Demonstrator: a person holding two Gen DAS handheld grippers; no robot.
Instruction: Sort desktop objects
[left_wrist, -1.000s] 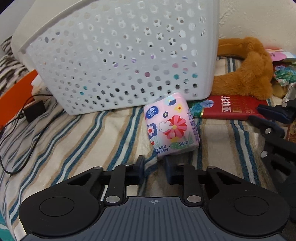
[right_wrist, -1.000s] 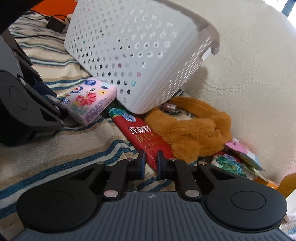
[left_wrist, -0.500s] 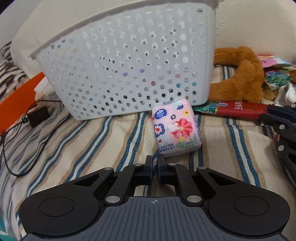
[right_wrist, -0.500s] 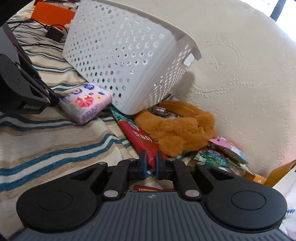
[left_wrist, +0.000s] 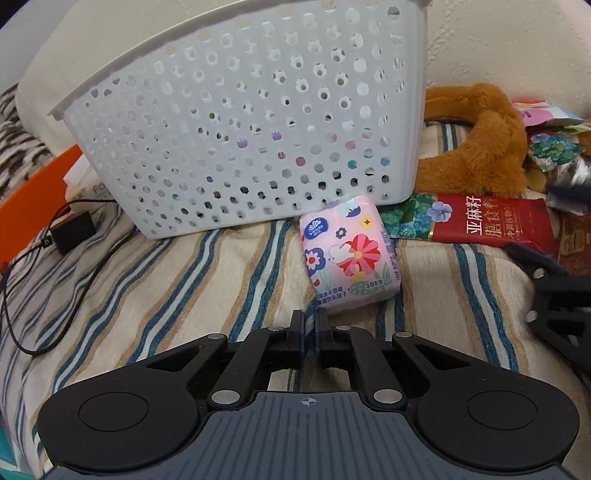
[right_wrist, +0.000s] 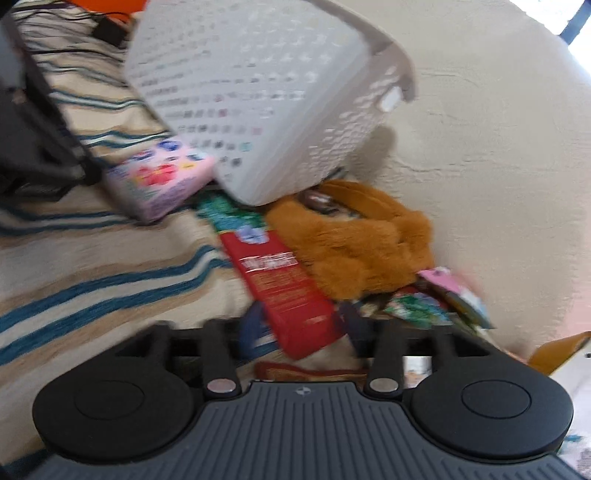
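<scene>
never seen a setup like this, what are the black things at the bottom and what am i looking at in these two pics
Each picture comes from a camera mounted on a handheld two-finger gripper; a person carries one in each hand. The black shape at the bottom is the gripper itself.

Left view: the left gripper is shut and holds nothing. Just ahead of it a pink flowered tissue pack lies on a striped cloth, against a white perforated basket.

Right view, blurred: the right gripper has its jaws opening around the near end of a red packet, not pressing on it. Behind the packet lie a brown plush toy and some small colourful wrappers.

A black charger with its cable lies left of the basket.
</scene>
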